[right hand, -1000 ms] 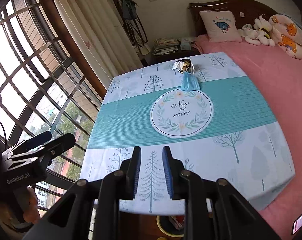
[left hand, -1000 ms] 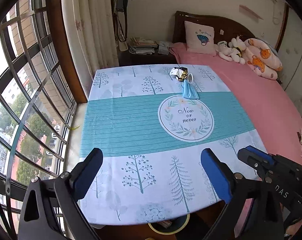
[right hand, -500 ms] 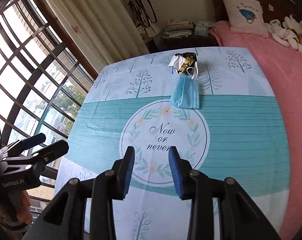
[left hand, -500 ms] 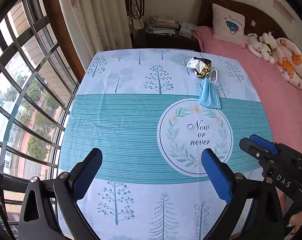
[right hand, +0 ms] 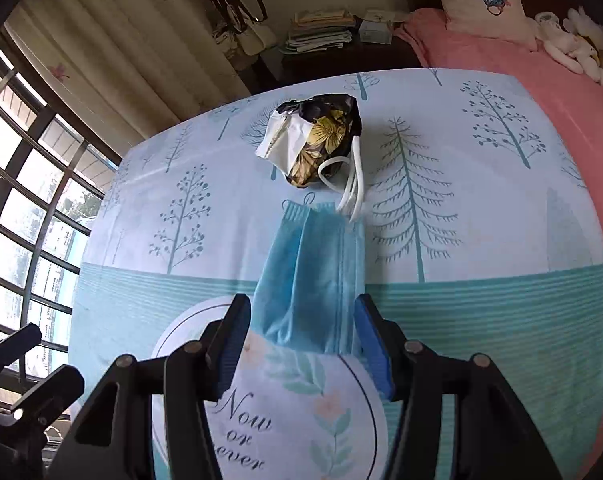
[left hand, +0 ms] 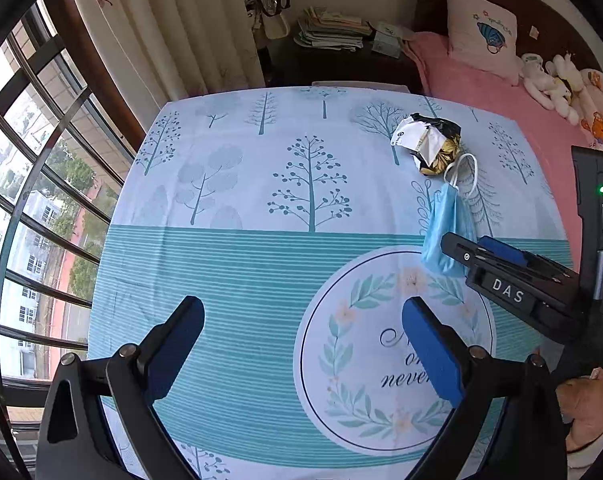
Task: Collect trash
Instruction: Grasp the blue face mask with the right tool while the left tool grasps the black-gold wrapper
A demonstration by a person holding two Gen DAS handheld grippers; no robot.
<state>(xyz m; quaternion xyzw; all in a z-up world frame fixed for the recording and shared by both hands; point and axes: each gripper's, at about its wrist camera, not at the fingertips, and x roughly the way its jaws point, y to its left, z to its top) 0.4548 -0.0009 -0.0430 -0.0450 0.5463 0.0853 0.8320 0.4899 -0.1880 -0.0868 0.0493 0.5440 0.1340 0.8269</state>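
Mask (right hand: 309,280) lies between right gripper (right hand: 301,340), its jaws just opening, pads untouching.

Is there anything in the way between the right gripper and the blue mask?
Nothing visible. The right gripper has just been opening, and the near end of the blue mask lies between its pads, not pinched yet. The crumpled wrapper sits beyond the mask, out of the way.

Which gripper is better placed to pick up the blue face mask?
Right. The right gripper, jaws just opened, already straddles the face mask's near end. The left gripper hangs open over bare tablecloth, off to the side.
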